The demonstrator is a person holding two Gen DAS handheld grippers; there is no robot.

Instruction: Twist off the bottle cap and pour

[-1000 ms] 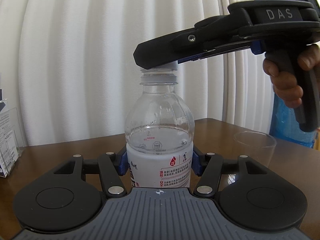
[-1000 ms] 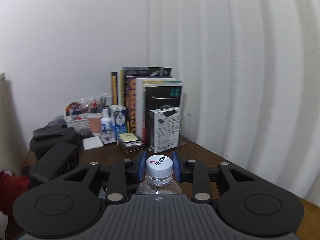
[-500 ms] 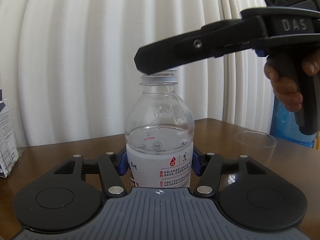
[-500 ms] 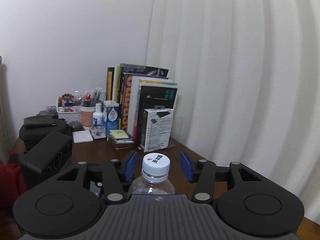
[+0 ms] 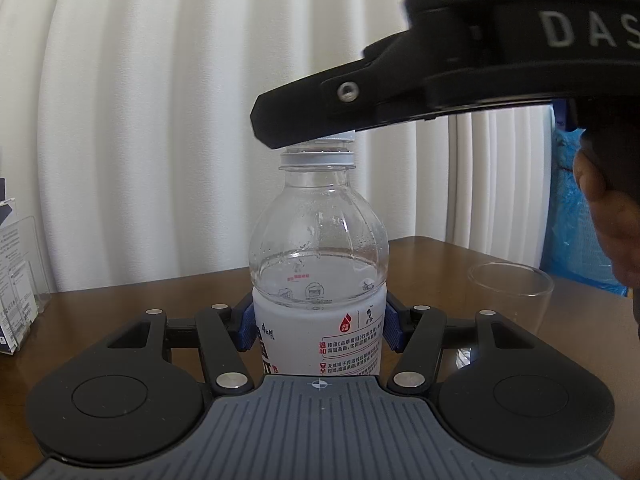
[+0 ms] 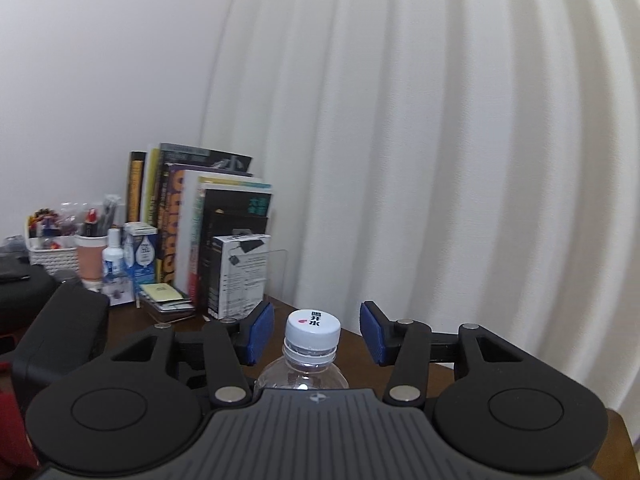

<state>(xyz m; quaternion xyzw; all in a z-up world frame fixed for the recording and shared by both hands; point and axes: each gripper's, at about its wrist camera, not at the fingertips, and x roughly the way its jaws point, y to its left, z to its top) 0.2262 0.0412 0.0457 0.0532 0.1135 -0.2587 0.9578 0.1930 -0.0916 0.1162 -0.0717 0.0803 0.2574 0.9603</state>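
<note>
A clear water bottle (image 5: 318,264) with a white label stands upright on the brown table, partly filled. My left gripper (image 5: 319,330) is shut on its labelled body. Its white cap (image 6: 313,328) sits on the neck, seen in the right wrist view between the blue pads (image 6: 261,332), with a gap on each side. My right gripper (image 6: 316,332) is open around the cap; in the left wrist view its black finger (image 5: 304,118) hides most of the cap (image 5: 334,138). An empty clear glass (image 5: 510,292) stands to the right of the bottle.
White curtains hang behind the table (image 5: 152,296). A row of books (image 6: 200,224), a white box (image 6: 240,272), small bottles and a white basket (image 6: 52,256) stand at the table's far left. A blue plastic bag (image 5: 576,220) is at the right.
My right gripper has opened off the cap: its pads gripped the cap a second ago and now stand apart from it. It has swung round the cap. The left gripper and bottle stay still.
</note>
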